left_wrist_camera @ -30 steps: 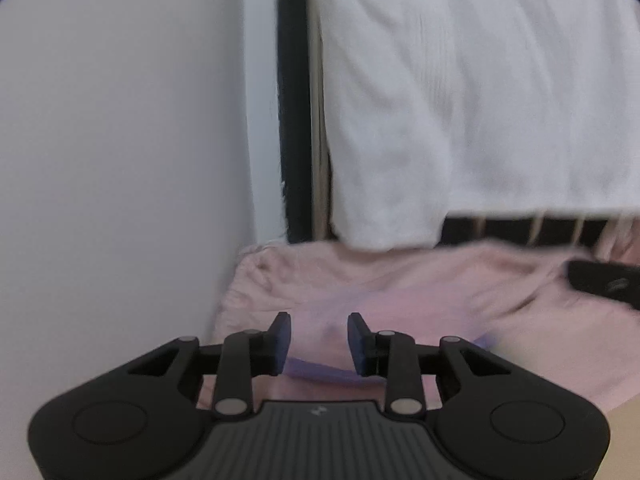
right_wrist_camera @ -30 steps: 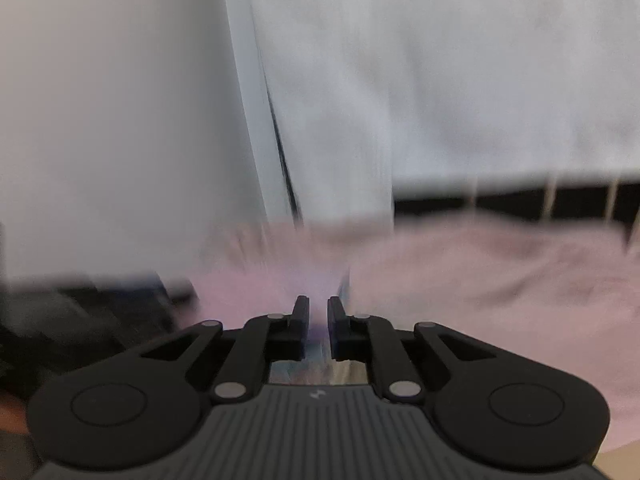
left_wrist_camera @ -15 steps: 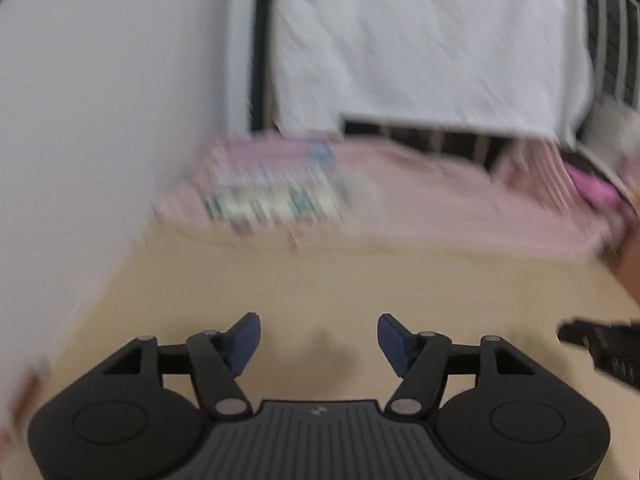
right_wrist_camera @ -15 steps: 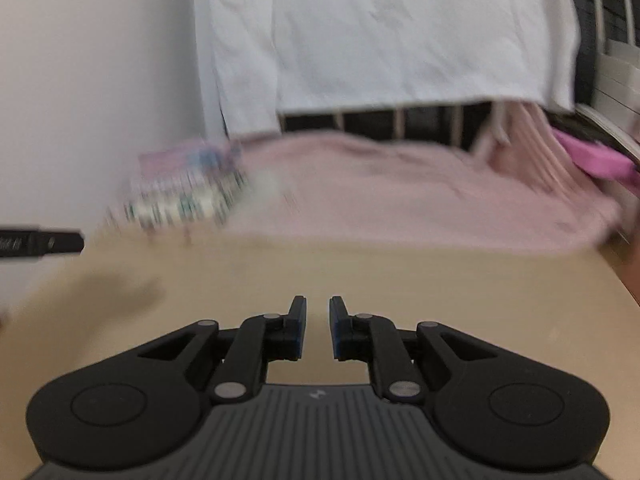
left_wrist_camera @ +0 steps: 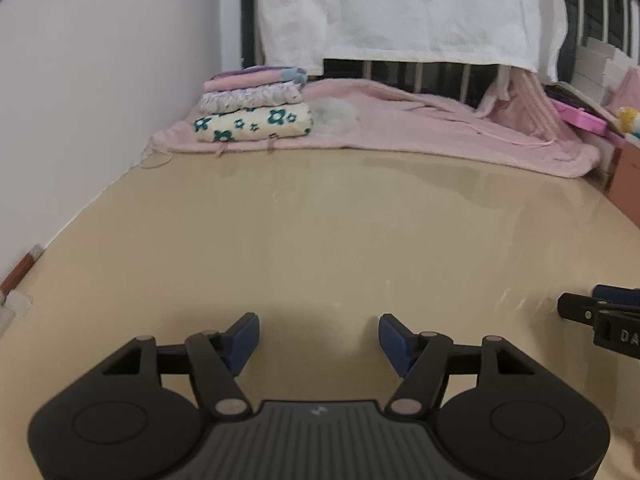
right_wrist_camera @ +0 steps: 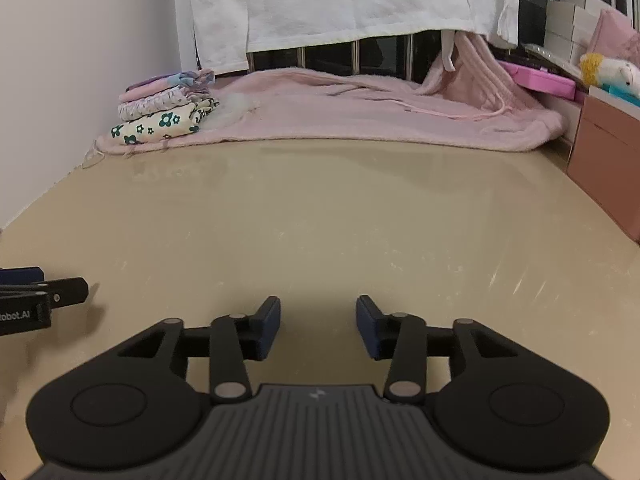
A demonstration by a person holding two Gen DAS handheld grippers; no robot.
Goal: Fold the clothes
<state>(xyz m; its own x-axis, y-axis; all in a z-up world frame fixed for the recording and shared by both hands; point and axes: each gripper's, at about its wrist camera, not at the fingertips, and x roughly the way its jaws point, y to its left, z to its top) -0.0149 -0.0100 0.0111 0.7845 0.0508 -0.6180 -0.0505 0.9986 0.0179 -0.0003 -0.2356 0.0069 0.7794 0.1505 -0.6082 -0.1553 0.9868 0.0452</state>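
Left tool [left_wrist_camera: 319, 340] and right tool [right_wrist_camera: 318, 328] both spread apart, empty, over bare beige table [left_wrist_camera: 320, 220]. Folded clothes stack [left_wrist_camera: 254, 110] on pink blanket [left_wrist_camera: 440, 124], far left corner.

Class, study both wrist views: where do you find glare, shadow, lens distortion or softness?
Left wrist view: the table edge bows from the fisheye; a soft shadow lies ahead of the open left gripper. Right wrist view: glare streaks the table at right; the stack of folded clothes looks slightly soft; the right gripper is open.
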